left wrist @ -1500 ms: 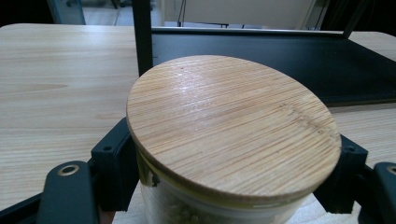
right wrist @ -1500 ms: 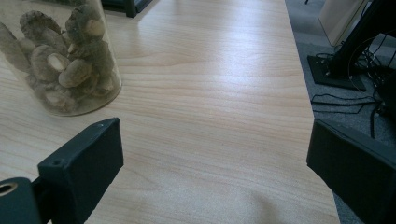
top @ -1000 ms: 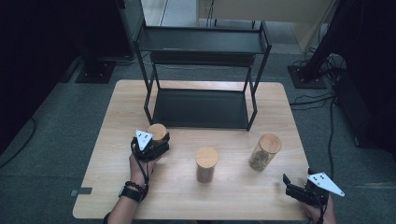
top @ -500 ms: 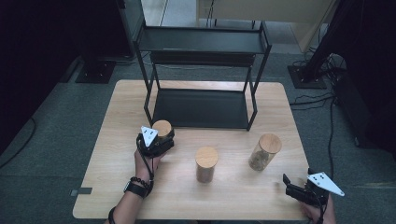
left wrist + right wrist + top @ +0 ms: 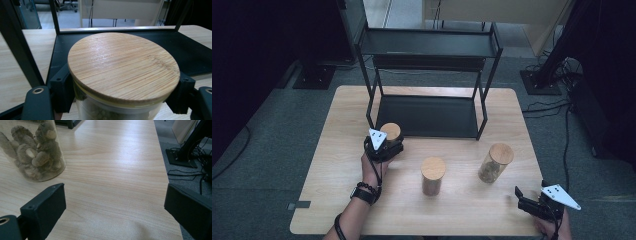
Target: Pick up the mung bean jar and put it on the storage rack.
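A pale wooden bench (image 5: 332, 200) with rounded corners is carrying a black metal shelf rack (image 5: 427, 107) of thin square tubing and flat trays. No writing is showing anywhere. The left gripper (image 5: 384, 146) is pinching a round clear jar (image 5: 117, 110) just under its flat bamboo lid (image 5: 123, 67), just in front of the rack's lower tray; the jar is standing upright, its long axis vertical. Two more bamboo-lidded jars are standing upright, one mid-bench (image 5: 432, 176) and one to its right (image 5: 495, 162) holding lumpy brown pieces. The right gripper (image 5: 532, 202) is resting spread wide near the bench's right front corner, holding nothing.
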Tool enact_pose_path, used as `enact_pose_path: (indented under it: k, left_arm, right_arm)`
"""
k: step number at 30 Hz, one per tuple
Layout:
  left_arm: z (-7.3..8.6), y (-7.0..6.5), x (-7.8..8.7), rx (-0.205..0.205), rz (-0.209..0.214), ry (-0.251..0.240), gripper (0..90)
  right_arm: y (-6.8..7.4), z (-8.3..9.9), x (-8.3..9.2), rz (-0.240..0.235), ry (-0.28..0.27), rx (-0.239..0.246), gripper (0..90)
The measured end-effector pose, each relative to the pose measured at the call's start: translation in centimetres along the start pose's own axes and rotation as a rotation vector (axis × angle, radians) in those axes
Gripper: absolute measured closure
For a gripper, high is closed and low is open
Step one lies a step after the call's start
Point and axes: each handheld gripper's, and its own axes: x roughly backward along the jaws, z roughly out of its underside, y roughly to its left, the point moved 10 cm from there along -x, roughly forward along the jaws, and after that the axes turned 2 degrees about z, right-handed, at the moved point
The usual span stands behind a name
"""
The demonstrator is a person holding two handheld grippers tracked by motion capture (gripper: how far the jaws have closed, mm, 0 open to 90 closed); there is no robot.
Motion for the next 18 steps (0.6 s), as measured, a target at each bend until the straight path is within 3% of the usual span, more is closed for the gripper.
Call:
enact_pose_path:
  k: [18]
  left_arm:
    - [-0.9, 0.1, -2.1, 0.004, -0.01, 0.002, 24.6]
  right_arm:
    - [0.1, 0.0, 0.0, -0.004, 0.005, 0.004, 3.4]
